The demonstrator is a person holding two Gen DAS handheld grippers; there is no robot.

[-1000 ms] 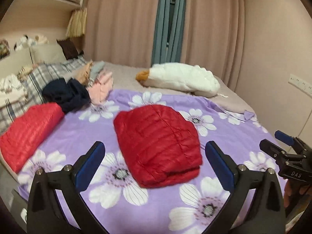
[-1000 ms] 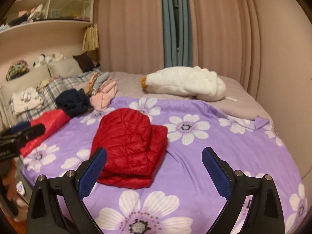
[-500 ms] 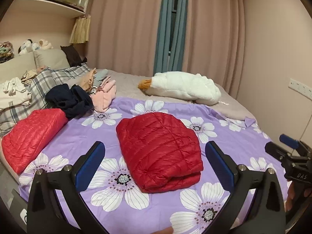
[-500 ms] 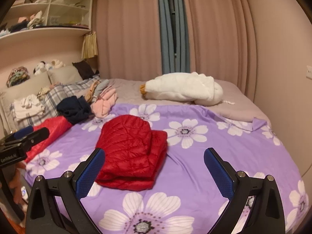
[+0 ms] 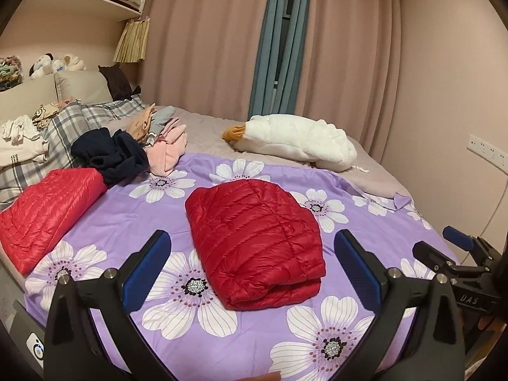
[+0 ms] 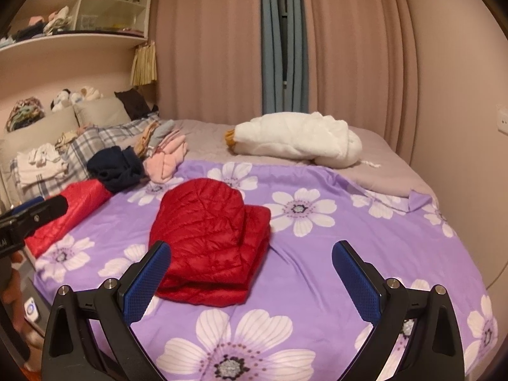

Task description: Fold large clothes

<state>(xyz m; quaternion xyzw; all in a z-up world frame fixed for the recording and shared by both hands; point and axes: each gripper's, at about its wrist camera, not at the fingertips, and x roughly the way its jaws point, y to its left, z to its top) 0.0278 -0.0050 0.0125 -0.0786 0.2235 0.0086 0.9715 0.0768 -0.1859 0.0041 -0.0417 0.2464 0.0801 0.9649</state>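
A dark red quilted down jacket (image 5: 254, 241) lies folded in a thick stack in the middle of the purple flowered bed cover (image 5: 177, 301); it also shows in the right wrist view (image 6: 209, 238). My left gripper (image 5: 250, 270) is open and empty, held back above the bed's near edge with the jacket between and beyond its fingers. My right gripper (image 6: 250, 277) is open and empty, held back to the right of the jacket. Each gripper shows at the edge of the other's view.
A second folded red jacket (image 5: 44, 212) lies at the left bed edge. Dark blue and pink clothes (image 5: 127, 155) are piled behind it, next to plaid pillows. A white goose plush (image 5: 295, 143) lies at the far side. Curtains and wall enclose the bed.
Both grippers have drawn back and tilted up a little, so the room's upper part shows more. The folded jacket has not moved. Both grippers stay open.
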